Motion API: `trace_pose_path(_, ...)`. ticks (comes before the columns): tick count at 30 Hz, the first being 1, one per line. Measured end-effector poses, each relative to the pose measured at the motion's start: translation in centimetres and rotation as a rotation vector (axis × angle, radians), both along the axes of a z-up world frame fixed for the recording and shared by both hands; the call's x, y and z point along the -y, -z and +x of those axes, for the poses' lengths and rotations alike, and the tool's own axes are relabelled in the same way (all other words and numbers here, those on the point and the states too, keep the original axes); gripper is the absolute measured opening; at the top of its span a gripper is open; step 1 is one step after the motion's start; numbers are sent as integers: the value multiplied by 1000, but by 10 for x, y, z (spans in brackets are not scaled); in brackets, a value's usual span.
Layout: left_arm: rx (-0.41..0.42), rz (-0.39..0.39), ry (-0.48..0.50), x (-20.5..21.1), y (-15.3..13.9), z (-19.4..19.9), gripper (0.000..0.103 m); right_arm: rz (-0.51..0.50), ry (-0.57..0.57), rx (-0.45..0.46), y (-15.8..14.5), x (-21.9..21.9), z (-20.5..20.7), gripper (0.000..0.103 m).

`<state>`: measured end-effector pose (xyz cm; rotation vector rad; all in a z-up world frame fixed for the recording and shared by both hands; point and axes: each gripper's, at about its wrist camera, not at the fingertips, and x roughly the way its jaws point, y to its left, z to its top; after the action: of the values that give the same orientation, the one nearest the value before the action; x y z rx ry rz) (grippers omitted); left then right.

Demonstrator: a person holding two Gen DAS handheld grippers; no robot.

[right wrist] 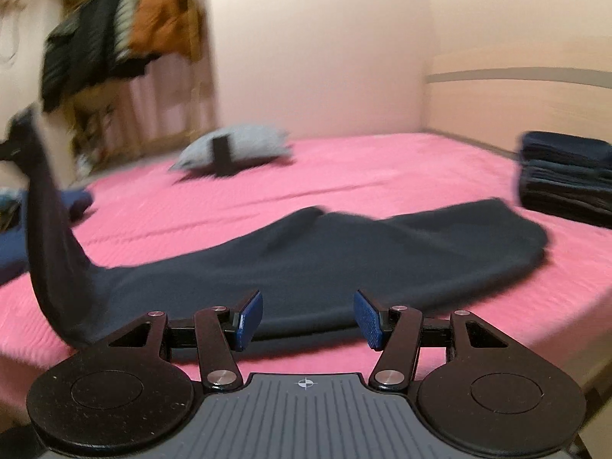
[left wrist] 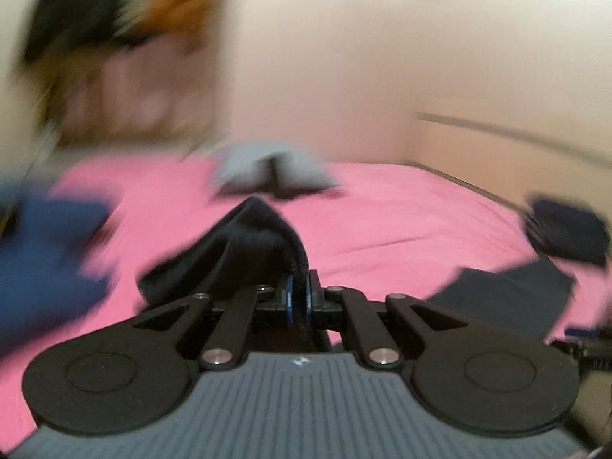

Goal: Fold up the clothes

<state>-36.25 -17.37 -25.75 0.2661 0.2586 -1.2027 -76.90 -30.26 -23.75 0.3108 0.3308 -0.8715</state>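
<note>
A dark navy garment (right wrist: 344, 256) lies spread across the pink bed (right wrist: 344, 176). One end of it (right wrist: 46, 206) is drawn up in a tall strip at the left of the right wrist view. In the left wrist view my left gripper (left wrist: 299, 298) is shut on a bunched fold of that dark garment (left wrist: 248, 244), which rises in a peak just ahead of the blue pads. My right gripper (right wrist: 308, 319) stands open just above the garment's near edge, with nothing between its blue pads (right wrist: 250, 317).
A stack of folded dark clothes (right wrist: 566, 176) sits at the bed's right side. A light grey folded piece (right wrist: 237, 149) lies at the far middle. Blue clothing (left wrist: 42, 252) lies at the left edge. Hanging clothes (right wrist: 114, 38) fill an open wardrobe at the back left.
</note>
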Motion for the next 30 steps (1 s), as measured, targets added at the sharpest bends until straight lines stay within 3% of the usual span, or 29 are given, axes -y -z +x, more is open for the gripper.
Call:
trace_pose_path(3, 157, 75, 201, 74, 1, -72, 4, 0, 73, 20, 2, -1, -38, 59)
trace_pose_path(4, 179, 112, 263, 100, 11, -95, 4, 3, 92, 22, 3, -2, -48, 68)
trace_pose_path(5, 195, 148, 315, 124, 24, -116, 4, 8, 109, 22, 5, -2, -58, 73)
trace_pose_path(10, 235, 462, 535, 209, 122, -189, 8, 54, 123, -16, 11, 3, -73, 73)
trace_pose_path(12, 221, 470, 577, 201, 131, -191, 14, 70, 95, -1, 11, 8, -64, 73)
trace_pose_path(14, 190, 443, 584, 184, 125, -183, 16, 110, 48, 49, 11, 17, -48, 73)
trace_pose_path(17, 100, 384, 566, 156, 111, -147, 28, 224, -29, 177, 18, 34, -22, 73)
trace_pose_path(18, 84, 372, 540, 148, 109, -135, 32, 266, -49, 221, 22, 40, -13, 73)
trace_pose_path(23, -7, 362, 363, 133, 106, -63, 30, 511, -35, 464, 50, 71, 14, 73)
trace_pose_path(27, -61, 378, 288, 128, 114, -29, 30, 579, -10, 497, 60, 77, 27, 73)
trace_pose_path(29, -52, 387, 288, 124, 119, -25, 30, 590, 12, 494, 61, 80, 28, 55)
trace_pose_path(30, -47, 391, 291, 122, 121, -24, 30, 599, 24, 497, 61, 83, 27, 53)
